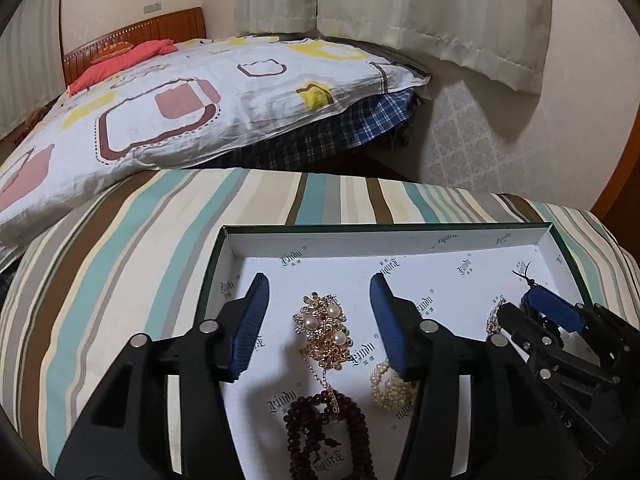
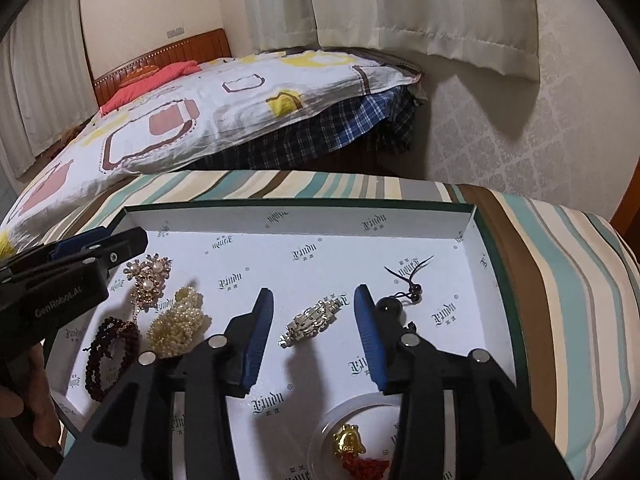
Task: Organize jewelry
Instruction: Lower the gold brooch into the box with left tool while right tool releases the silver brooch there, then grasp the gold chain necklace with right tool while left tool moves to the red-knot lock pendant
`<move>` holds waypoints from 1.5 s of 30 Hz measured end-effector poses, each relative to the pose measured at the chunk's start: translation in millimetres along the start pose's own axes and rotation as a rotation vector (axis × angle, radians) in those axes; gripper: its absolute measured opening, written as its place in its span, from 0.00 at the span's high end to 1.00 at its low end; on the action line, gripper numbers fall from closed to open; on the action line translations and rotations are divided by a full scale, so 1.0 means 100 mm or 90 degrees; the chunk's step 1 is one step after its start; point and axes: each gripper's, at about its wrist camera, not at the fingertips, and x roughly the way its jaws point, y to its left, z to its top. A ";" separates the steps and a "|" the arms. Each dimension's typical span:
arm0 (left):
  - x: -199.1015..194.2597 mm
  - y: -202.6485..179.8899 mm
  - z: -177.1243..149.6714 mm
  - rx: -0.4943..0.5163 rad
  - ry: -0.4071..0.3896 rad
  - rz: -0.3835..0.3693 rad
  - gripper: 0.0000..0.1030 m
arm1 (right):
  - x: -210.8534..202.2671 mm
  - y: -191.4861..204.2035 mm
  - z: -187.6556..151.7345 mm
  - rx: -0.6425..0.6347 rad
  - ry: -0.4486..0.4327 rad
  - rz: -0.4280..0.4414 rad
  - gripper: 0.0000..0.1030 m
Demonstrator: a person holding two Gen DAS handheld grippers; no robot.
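Note:
A shallow white-lined box rests on a striped cloth. My left gripper stands open over it, and a gold brooch with pearls on a chain lies on the box floor between the fingers, untouched. Close by are a pearl bracelet and dark red beads. My right gripper is open too, with a silver brooch lying loose between its pads. A black bead charm on a cord sits behind the right finger. A gold charm in a clear round case lies nearest the camera.
The striped cloth surrounds the box on all sides. Beyond it is a bed with a patterned quilt, pale curtains and a wallpapered wall. A person's hand shows at the lower left of the right wrist view.

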 end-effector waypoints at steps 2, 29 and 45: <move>-0.05 0.00 -0.02 0.001 -0.010 0.002 0.45 | -0.02 0.00 0.00 0.002 -0.007 0.002 0.59; -1.14 -0.16 -0.67 -0.028 -0.064 -0.028 0.38 | -0.89 -0.08 -0.48 0.010 -0.066 -0.013 0.55; -1.44 -0.09 -1.32 -0.041 -0.048 -0.026 0.32 | -1.30 -0.31 -1.18 0.039 -0.037 -0.043 0.54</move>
